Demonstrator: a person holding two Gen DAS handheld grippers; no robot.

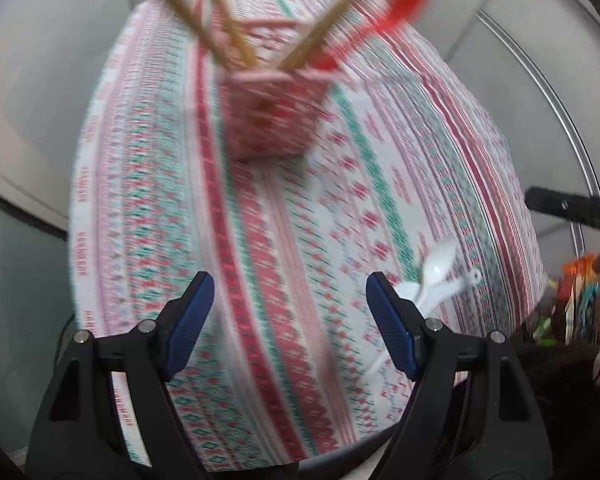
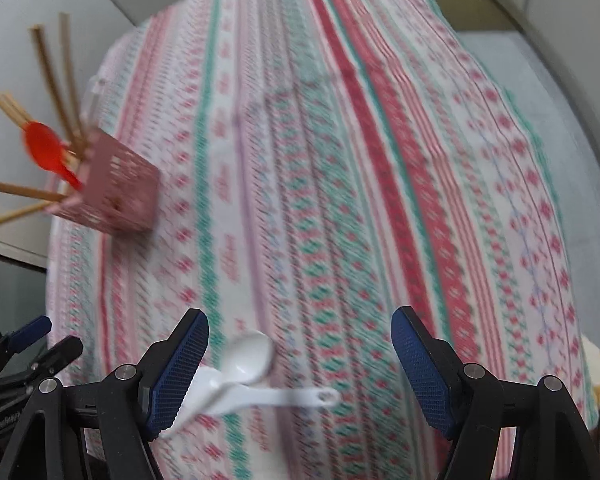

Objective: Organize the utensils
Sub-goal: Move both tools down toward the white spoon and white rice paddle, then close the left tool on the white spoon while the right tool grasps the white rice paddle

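Note:
A pink slotted holder (image 1: 272, 112) stands on the patterned tablecloth (image 1: 148, 208), with several wooden chopsticks (image 1: 228, 24) and a red spoon (image 1: 404, 4) in it. Two white spoons (image 1: 436, 276) lie crossed on the cloth, to the right of my left gripper (image 1: 290, 284), which hangs open and empty over bare cloth. In the right wrist view the white spoons (image 2: 248, 360) lie below my open right gripper (image 2: 300, 316), close to its left finger (image 2: 180, 372), with no pad pressing on them. The holder (image 2: 116, 196) and red spoon (image 2: 46, 152) are at far left. Both views are blurred.
The tablecloth (image 2: 380, 160) covers a small table whose edges fall away on all sides to grey floor and pale walls. Colourful packets (image 1: 576, 292) sit beyond the table's right edge. The other gripper (image 2: 32, 336) shows at the lower left of the right wrist view.

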